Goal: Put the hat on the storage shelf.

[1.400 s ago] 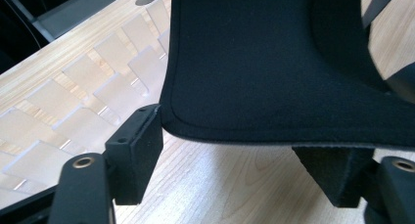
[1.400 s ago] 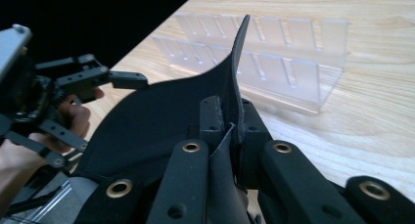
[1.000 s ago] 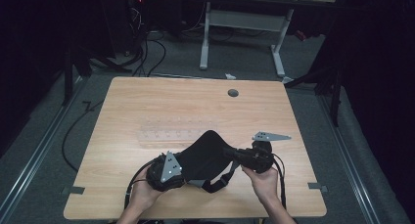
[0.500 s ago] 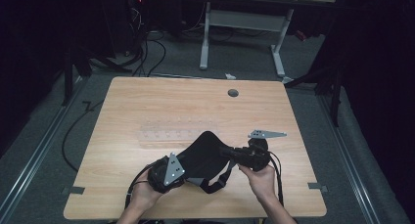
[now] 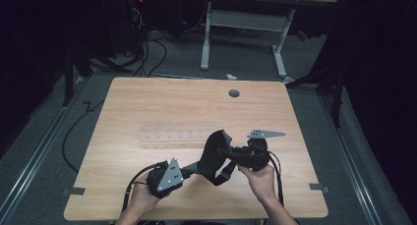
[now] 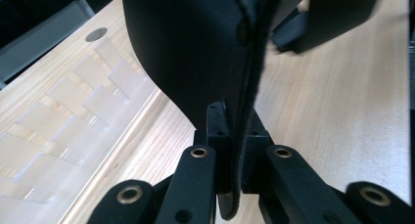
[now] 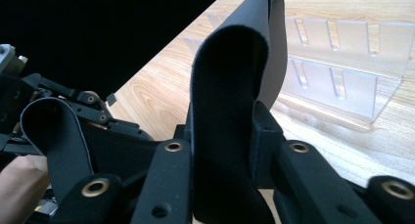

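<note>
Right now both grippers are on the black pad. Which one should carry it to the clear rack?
Right, probably. The right gripper pinches the black pad at the end nearest the clear rack; the left gripper clamps its lower edge, farther back.

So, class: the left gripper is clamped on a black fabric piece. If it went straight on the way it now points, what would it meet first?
Beyond the black fabric piece it holds, the left gripper points towards the right gripper, which probably comes first; depth is unclear.

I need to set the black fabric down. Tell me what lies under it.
The fabric hangs above bare table, the clear rack just beyond. The spot directly beneath is hidden.
</note>
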